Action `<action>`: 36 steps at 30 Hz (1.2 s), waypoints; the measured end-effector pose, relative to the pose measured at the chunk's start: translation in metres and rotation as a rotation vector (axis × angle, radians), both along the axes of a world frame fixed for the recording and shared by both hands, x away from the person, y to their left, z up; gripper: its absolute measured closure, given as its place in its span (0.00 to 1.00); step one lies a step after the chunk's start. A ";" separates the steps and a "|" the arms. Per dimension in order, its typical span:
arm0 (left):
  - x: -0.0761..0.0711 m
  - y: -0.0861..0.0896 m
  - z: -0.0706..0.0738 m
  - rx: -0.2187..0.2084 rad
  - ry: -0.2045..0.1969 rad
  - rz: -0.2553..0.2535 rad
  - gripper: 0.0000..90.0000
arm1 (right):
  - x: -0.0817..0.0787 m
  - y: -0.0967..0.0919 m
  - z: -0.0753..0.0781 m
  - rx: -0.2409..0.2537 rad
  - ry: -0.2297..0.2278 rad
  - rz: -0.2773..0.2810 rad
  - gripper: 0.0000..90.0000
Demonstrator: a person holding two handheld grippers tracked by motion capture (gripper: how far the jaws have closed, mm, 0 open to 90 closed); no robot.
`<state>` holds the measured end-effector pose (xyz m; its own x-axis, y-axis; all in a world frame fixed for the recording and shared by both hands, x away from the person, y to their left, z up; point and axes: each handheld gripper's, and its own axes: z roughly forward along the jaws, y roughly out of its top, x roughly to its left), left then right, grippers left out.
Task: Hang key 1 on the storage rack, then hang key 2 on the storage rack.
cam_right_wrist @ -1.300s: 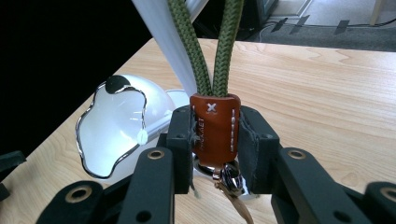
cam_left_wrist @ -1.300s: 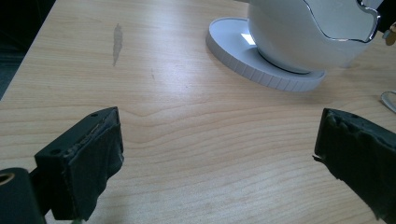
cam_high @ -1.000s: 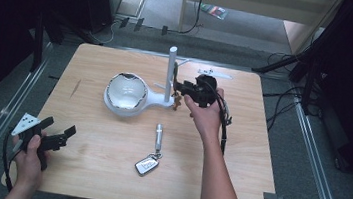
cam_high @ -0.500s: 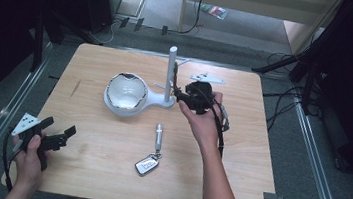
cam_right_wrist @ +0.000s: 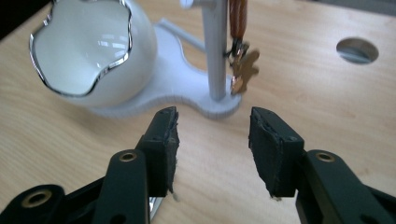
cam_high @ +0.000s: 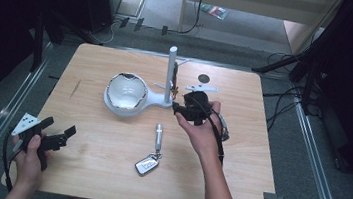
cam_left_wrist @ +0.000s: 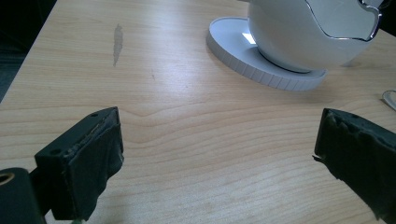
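Keychain (cam_right_wrist: 242, 56) with a brown strap and a gold bear-shaped charm hangs from the white post (cam_high: 171, 73) of the jewellery stand (cam_high: 137, 97); in the right gripper view we see it dangling just beside the post, charm close above the stand's base. Right gripper (cam_right_wrist: 212, 135) sits in front of that base, near the post. Its jaws have just been opening, now part-open, nothing between them, pads clear of the keychain. In the high view we see the right gripper (cam_high: 179, 109) pointing at the foot of the post.

Stand's white egg-shaped bowl (cam_high: 126, 91) with chrome rim is left of the post on the wooden table (cam_high: 96, 171). Car key fob (cam_high: 147, 164) with a small silver flashlight (cam_high: 158, 133) lies nearer the person, well apart from the stand.

Left gripper (cam_high: 57, 136) is held at the table's near-left corner, jaws wide, empty. In the left gripper view we see bare wood between its pads (cam_left_wrist: 88, 163), bowl beyond.
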<state>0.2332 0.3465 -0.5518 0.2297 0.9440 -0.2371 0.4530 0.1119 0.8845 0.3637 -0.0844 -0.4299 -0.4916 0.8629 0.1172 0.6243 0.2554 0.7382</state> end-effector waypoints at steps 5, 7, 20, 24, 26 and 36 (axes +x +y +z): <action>0.000 0.000 0.000 -0.002 -0.001 -0.001 0.02 | -0.005 0.007 -0.001 -0.051 0.097 -0.018 0.56; 0.000 0.000 0.000 -0.002 -0.001 -0.001 0.02 | -0.008 0.010 -0.001 -0.081 0.112 -0.031 0.54; 0.000 0.001 0.000 -0.006 -0.002 -0.004 0.02 | -0.013 0.031 -0.017 -0.191 0.230 -0.031 0.45; -0.001 0.001 0.000 -0.007 -0.002 -0.006 0.02 | -0.015 0.038 -0.025 -0.205 0.277 -0.029 0.44; -0.001 0.001 0.000 -0.008 -0.002 -0.007 0.02 | -0.016 0.042 -0.030 -0.214 0.301 -0.029 0.44; -0.001 0.001 0.000 -0.005 -0.004 -0.005 0.02 | -0.021 0.057 -0.040 -0.251 0.343 -0.011 0.46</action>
<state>0.2321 0.3475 -0.5520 0.2351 0.9415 -0.2413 0.4502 0.1145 0.8856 0.3432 -0.0271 -0.4703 -0.4514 0.8905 0.0579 0.8265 0.3927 0.4032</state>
